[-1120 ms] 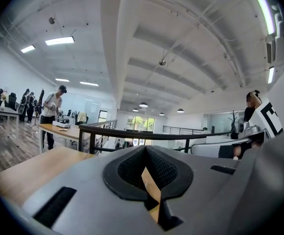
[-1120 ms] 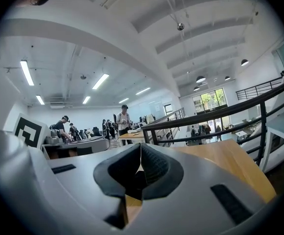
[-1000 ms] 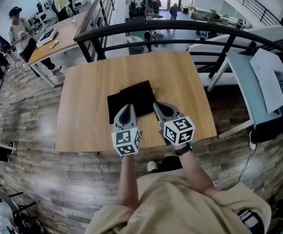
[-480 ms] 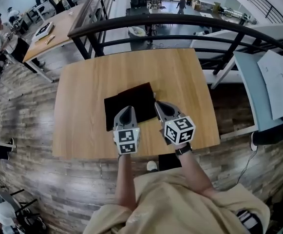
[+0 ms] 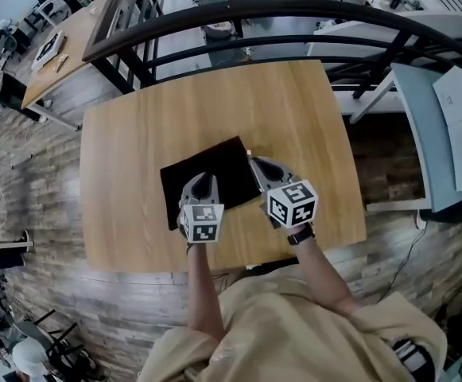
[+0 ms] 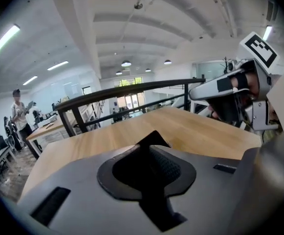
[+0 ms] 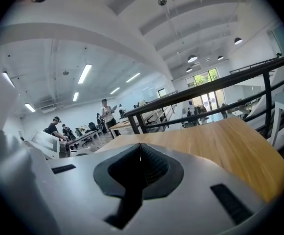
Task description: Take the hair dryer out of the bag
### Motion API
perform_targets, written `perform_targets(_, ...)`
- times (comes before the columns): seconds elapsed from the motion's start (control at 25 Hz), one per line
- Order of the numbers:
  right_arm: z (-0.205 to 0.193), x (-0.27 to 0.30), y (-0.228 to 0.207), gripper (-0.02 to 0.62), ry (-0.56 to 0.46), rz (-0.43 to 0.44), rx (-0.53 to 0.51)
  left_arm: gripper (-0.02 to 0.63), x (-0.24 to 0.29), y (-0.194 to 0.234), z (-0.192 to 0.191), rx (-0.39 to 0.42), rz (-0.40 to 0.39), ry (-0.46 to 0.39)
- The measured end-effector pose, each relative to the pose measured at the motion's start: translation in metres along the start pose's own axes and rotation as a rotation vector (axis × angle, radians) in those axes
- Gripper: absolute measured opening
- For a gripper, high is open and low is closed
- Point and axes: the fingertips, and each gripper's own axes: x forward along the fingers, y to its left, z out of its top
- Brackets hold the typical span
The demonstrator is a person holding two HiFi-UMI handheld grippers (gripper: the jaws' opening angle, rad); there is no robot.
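A flat black bag lies on the wooden table, near its front middle. No hair dryer shows; the bag looks closed and flat. My left gripper sits over the bag's near edge, and its jaws are opening with a narrow gap. Through that gap the bag's dark corner shows just ahead, with nothing gripped in my left gripper. At the bag's right edge my right gripper is shut and empty. Its pads meet in a thin line in the right gripper view. The left gripper view shows it too.
A black metal railing runs behind the table's far edge. A white desk with papers stands to the right. More desks and people are at the far left. Bare tabletop lies around the bag.
Both grippers have moved forward and down onto the bag's near side. The head view has tipped down, so the table sits higher in the picture.
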Motion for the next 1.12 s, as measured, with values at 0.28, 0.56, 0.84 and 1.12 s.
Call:
perform_targets(0.28, -0.020, 0.031, -0.030, 0.015, 0.064, -0.011, 0.042, 0.193, 0.065, -0.002, -0.035, 0.147, -0.110, 0.158)
perform_targets(0.56, -0.042, 0.042, -0.051, 0.014, 0.100, -0.028, 0.076, 0.190, 0.103, -0.003, -0.058, 0.209, -0.122, 0.242)
perform_targets(0.84, -0.051, 0.042, -0.066, 0.014, 0.109, -0.046, 0.118, 0.158, 0.111, -0.004, -0.064, 0.260, -0.082, 0.254)
perform_targets(1.12, -0.059, 0.036, -0.070, 0.015, 0.133, -0.058, 0.166, 0.074, 0.112, -0.004, -0.063, 0.207, -0.034, 0.248)
